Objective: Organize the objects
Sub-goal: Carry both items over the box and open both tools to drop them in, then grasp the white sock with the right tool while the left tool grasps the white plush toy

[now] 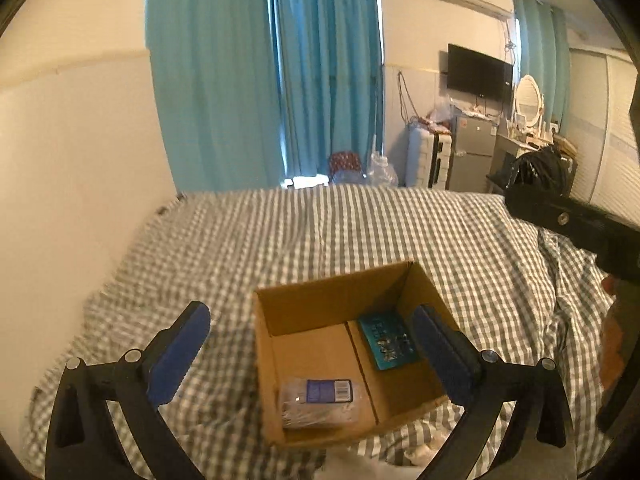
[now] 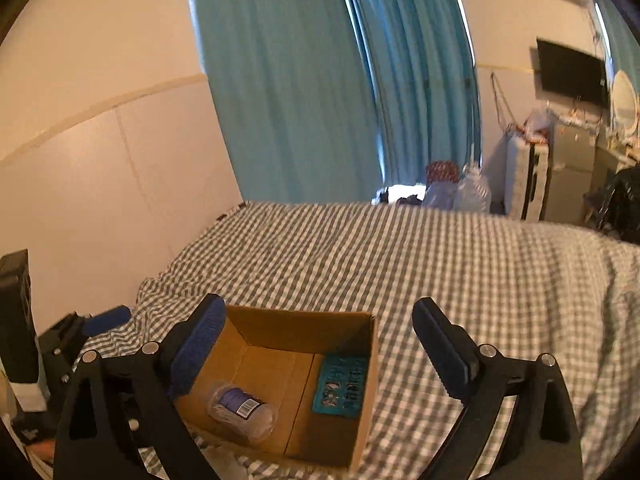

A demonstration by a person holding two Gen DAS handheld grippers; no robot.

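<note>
An open cardboard box stands on a grey checked bed. Inside it lie a clear plastic packet with a blue label and a teal card of small items. My left gripper is open and empty, held above the box with its jaws wide. My right gripper is also open and empty above the same box, where the packet and the teal card show. The other gripper's body shows at the right edge of the left wrist view and at the left edge of the right wrist view.
The bed reaches back to blue curtains. A wall runs along the left. Bags, a suitcase, a small fridge, a wall television and a dresser stand at the far right.
</note>
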